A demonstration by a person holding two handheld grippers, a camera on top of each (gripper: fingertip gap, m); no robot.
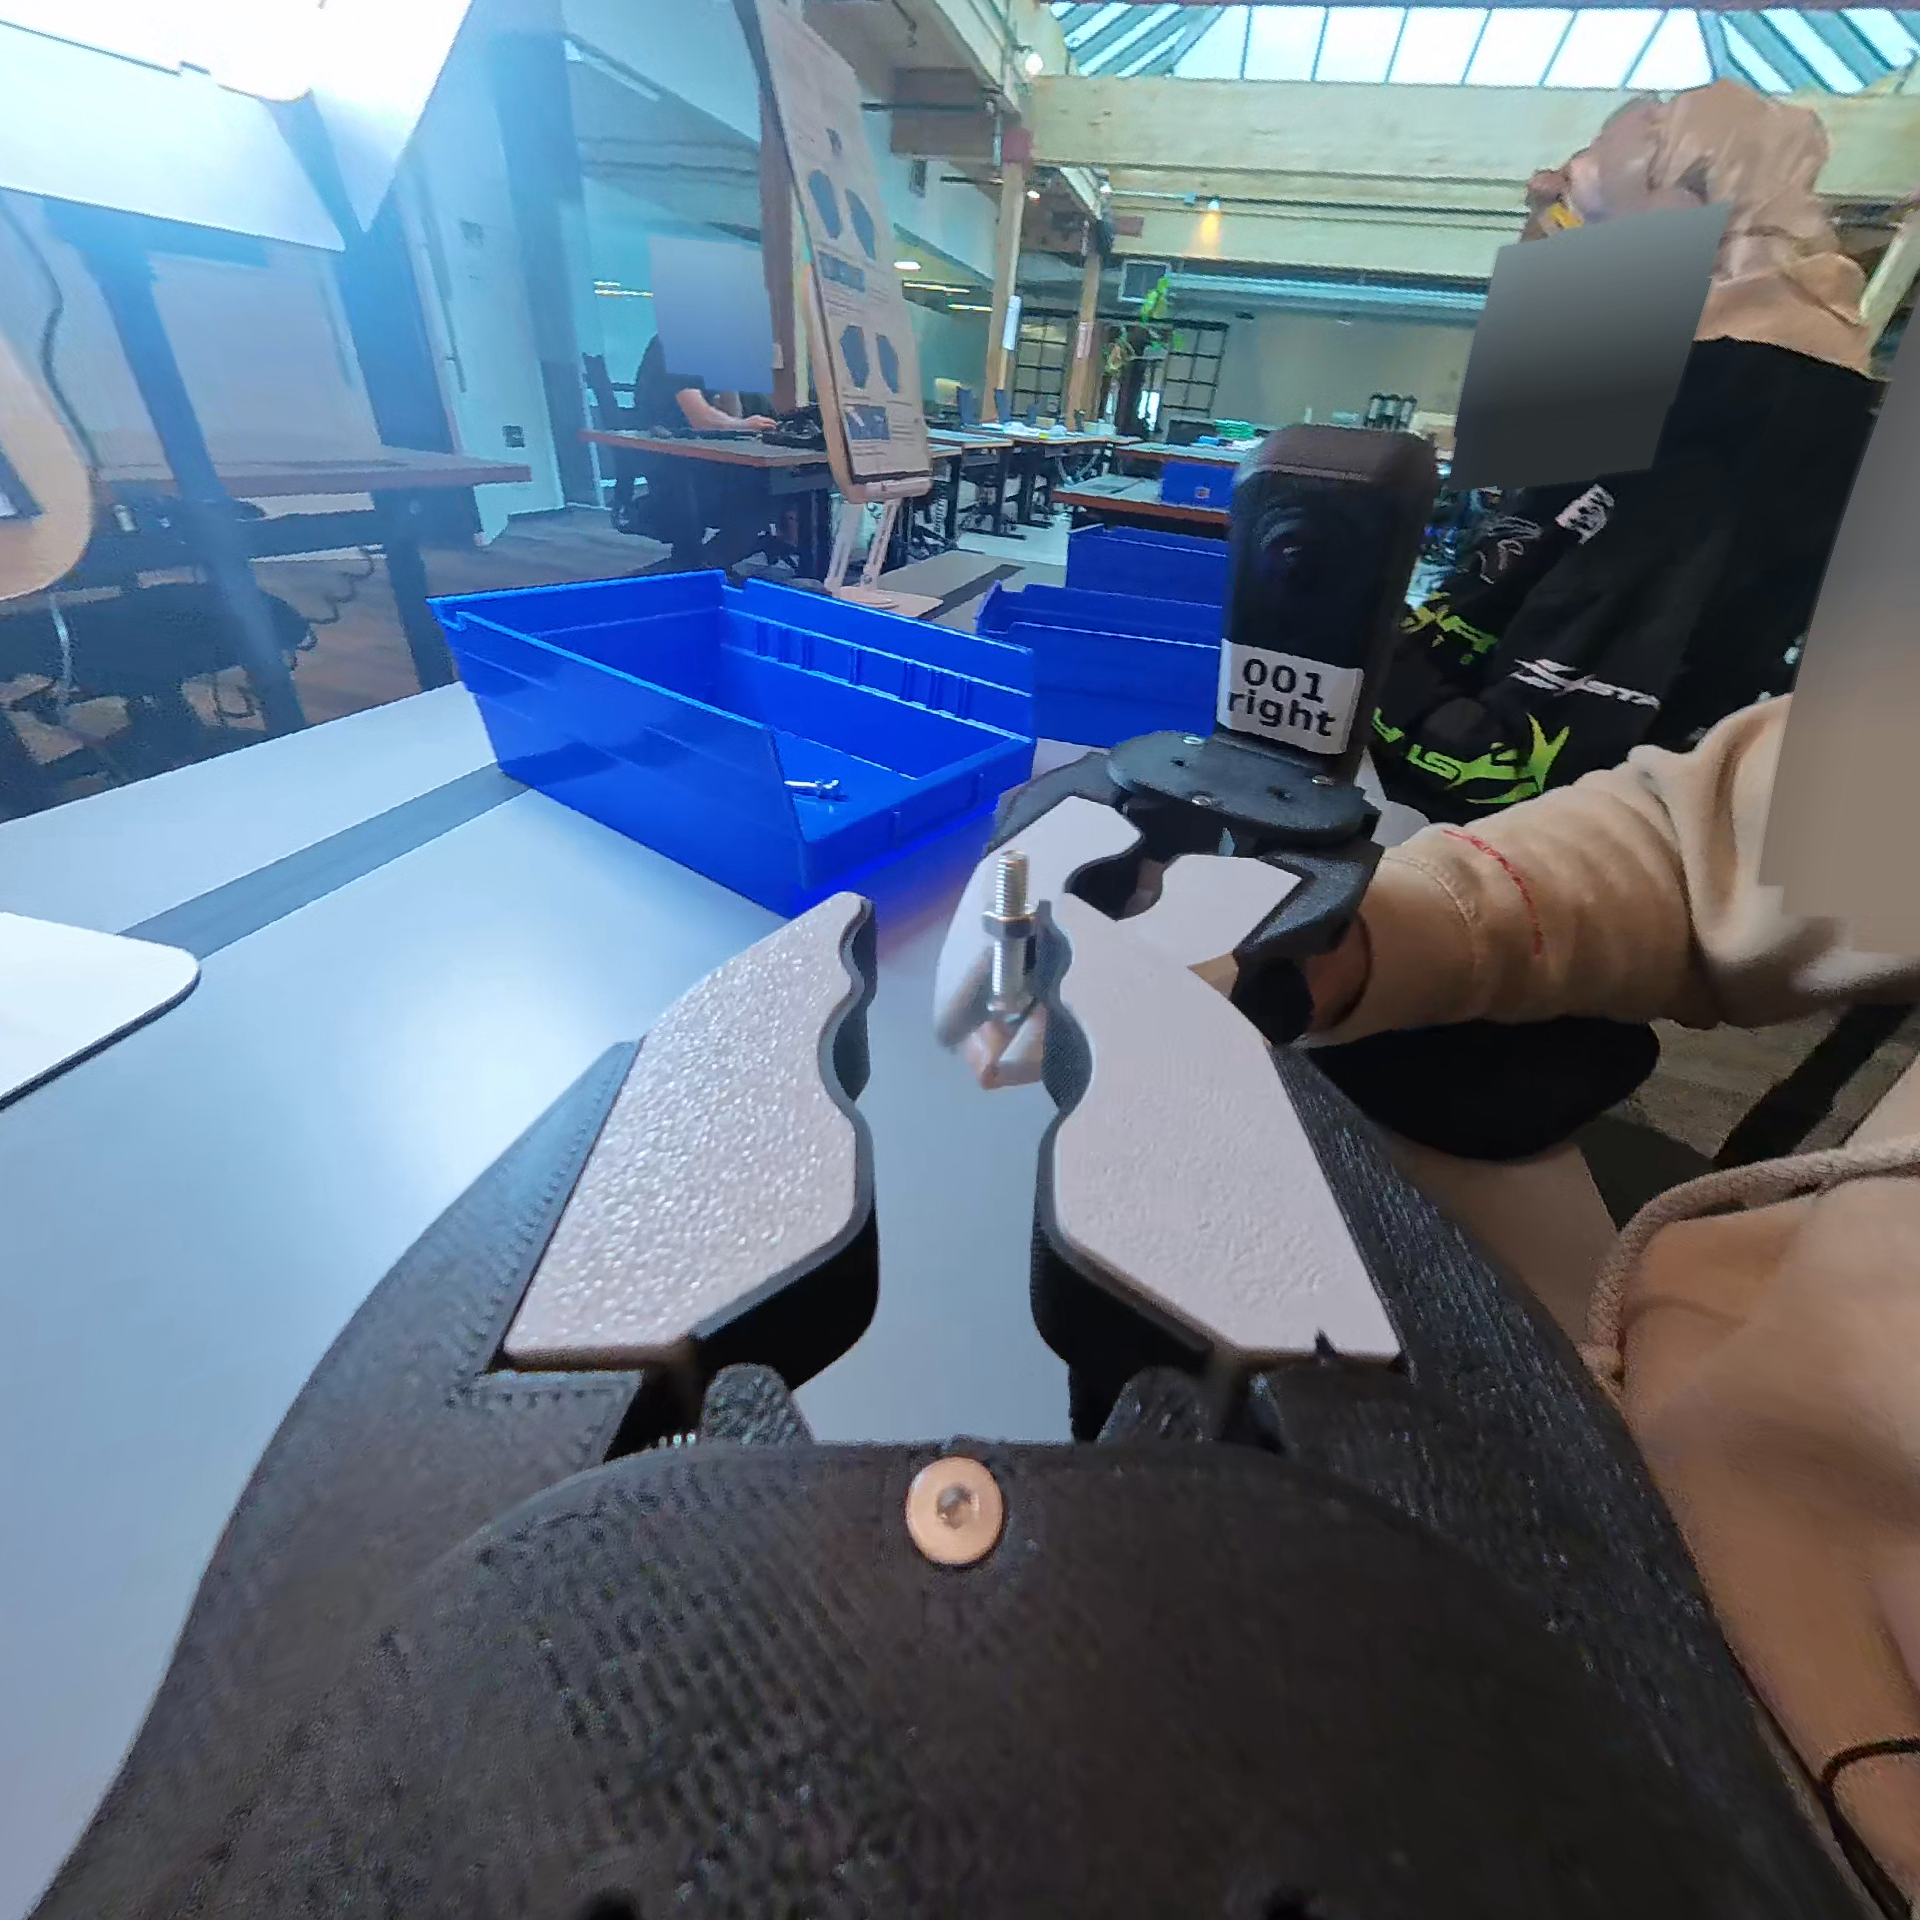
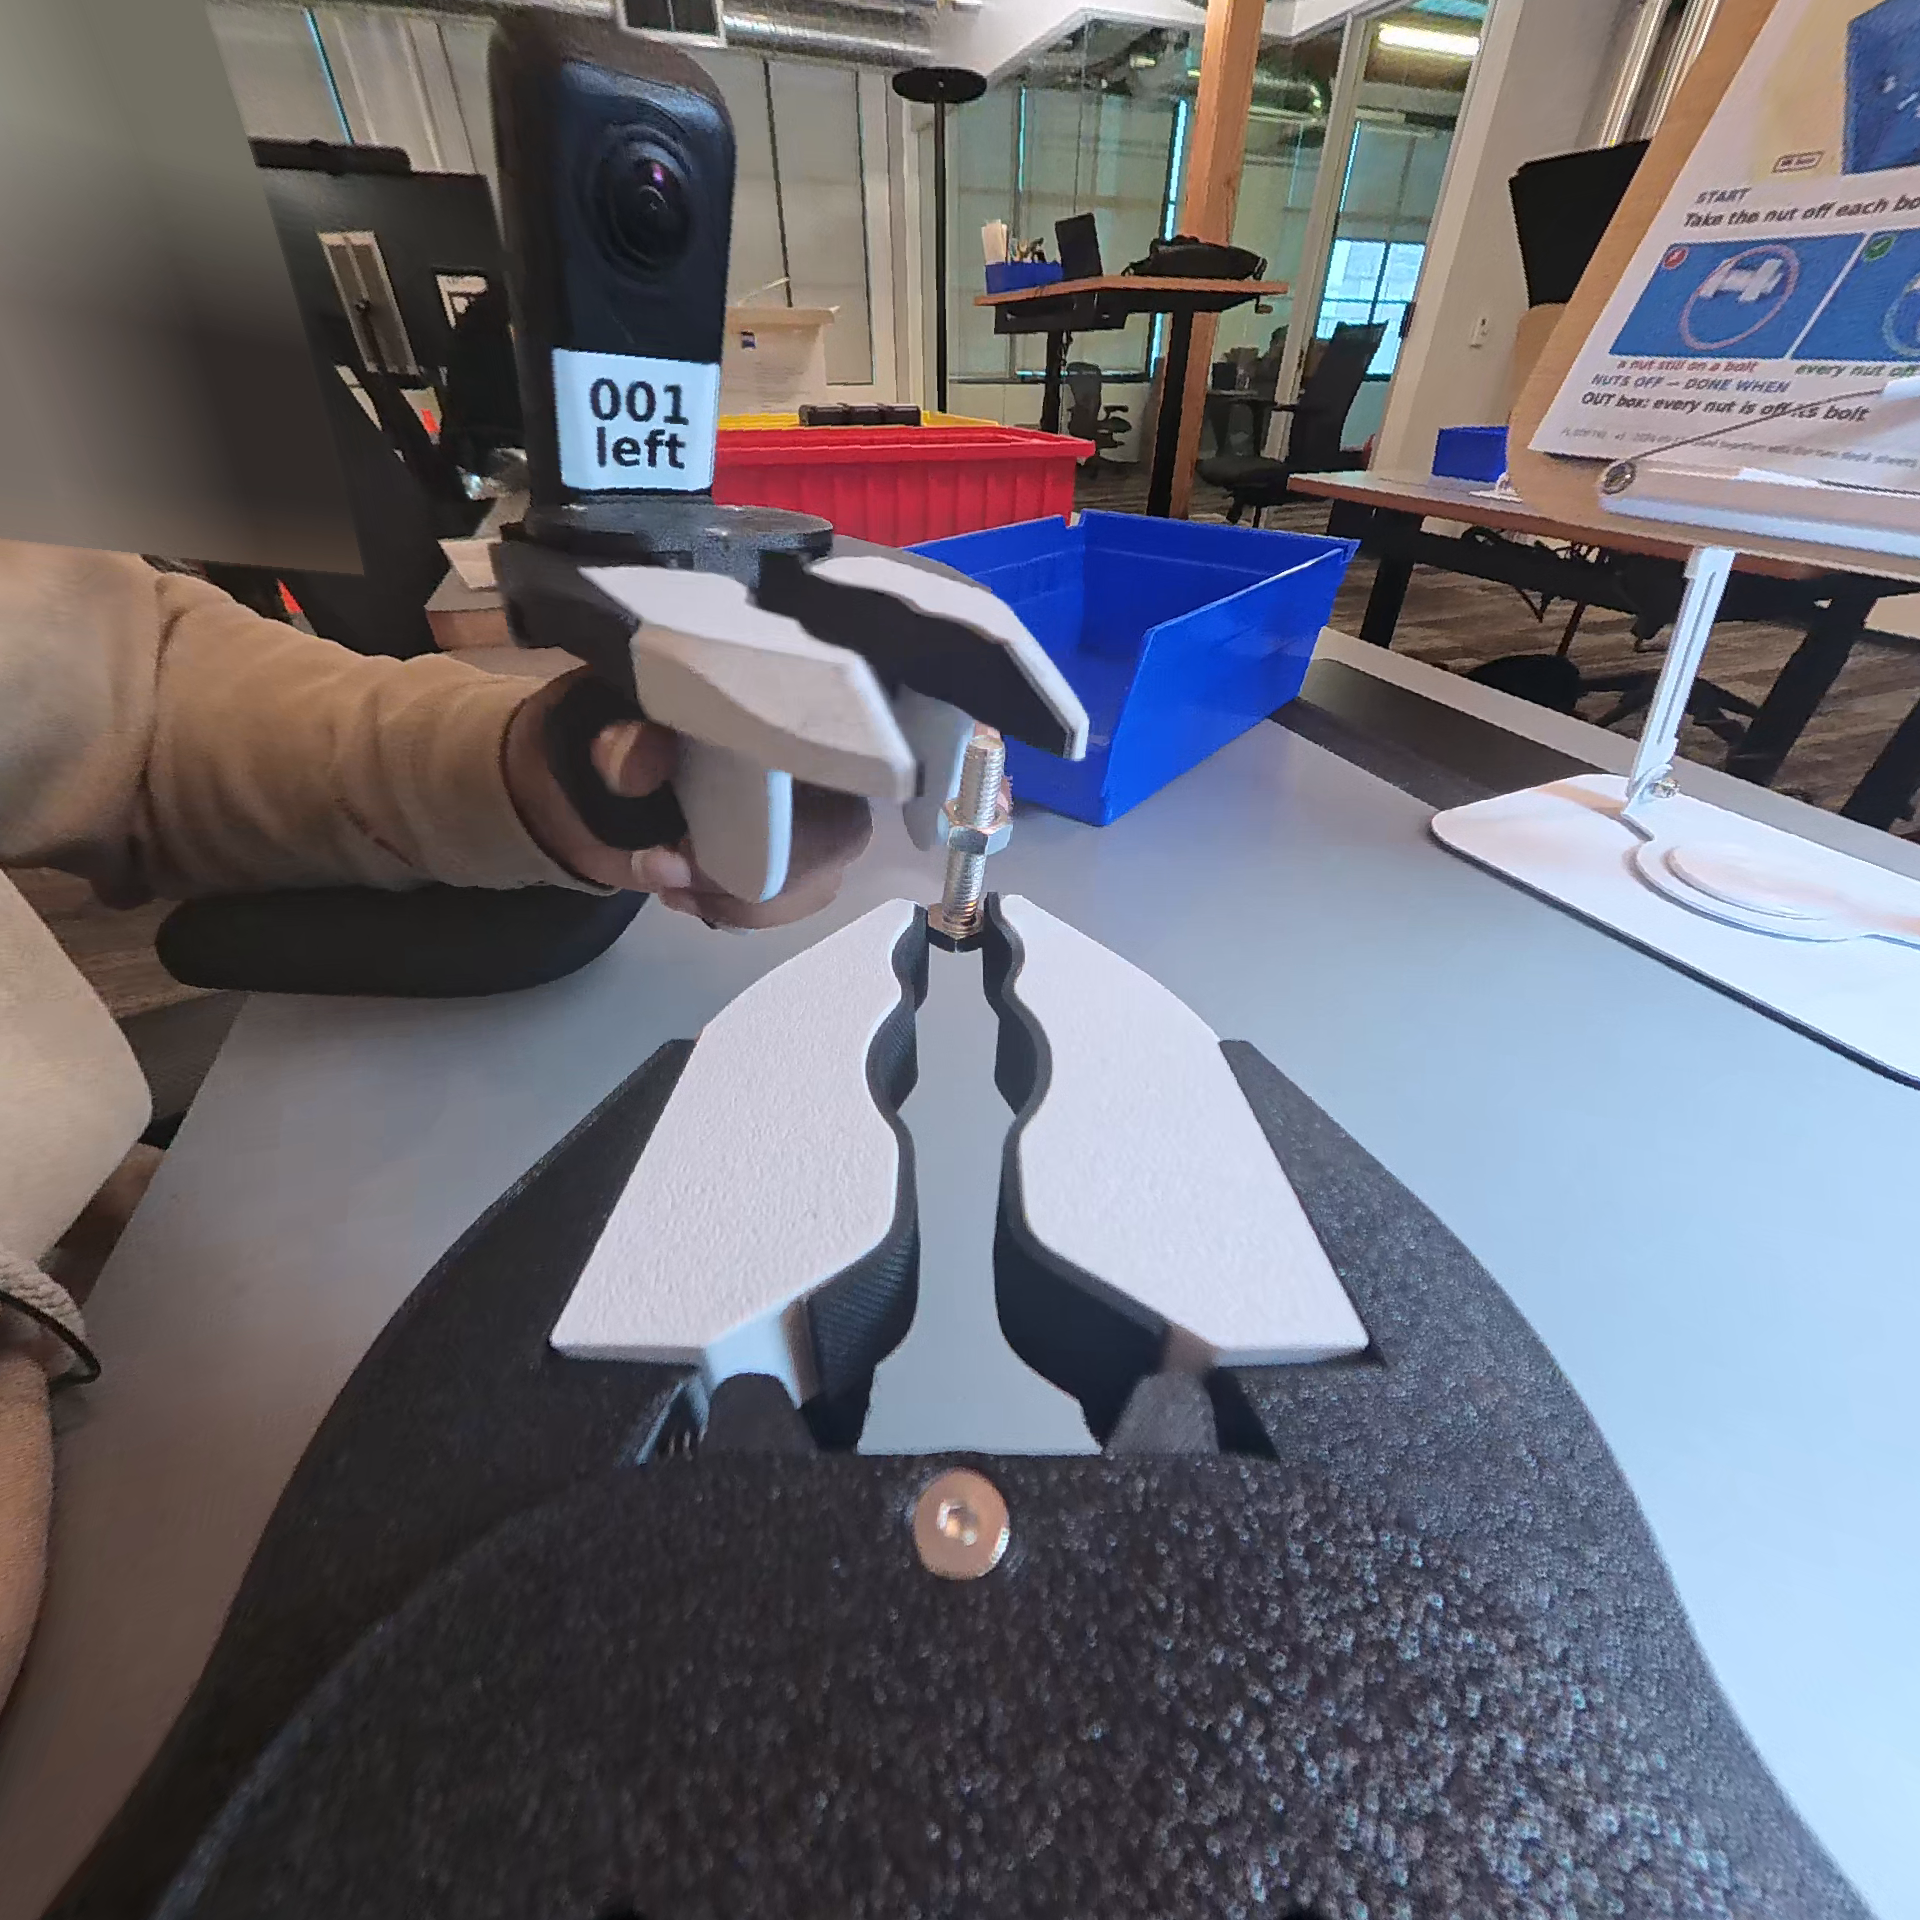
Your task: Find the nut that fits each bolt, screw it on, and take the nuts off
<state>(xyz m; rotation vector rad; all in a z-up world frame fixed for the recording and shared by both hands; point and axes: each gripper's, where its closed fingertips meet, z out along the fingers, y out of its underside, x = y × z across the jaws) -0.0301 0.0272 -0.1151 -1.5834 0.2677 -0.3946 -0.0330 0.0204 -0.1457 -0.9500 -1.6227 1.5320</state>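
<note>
Above the bench, my right tool (image 2: 958, 920) pinches the bolt (image 2: 966, 831) head. My left tool (image 1: 951, 997), jaws apart at twelve o'clock, must close on the nut (image 2: 975, 824) and unscrew it.

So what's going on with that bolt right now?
A person holds a tool in each hand over the grey table. The right tool grips the bolt by its lower end, holding it upright. A nut sits partway along the thread. The left tool is open, its fingers either side of the bolt near the nut but not closed on it. A blue bin behind holds a small piece of hardware.
</note>
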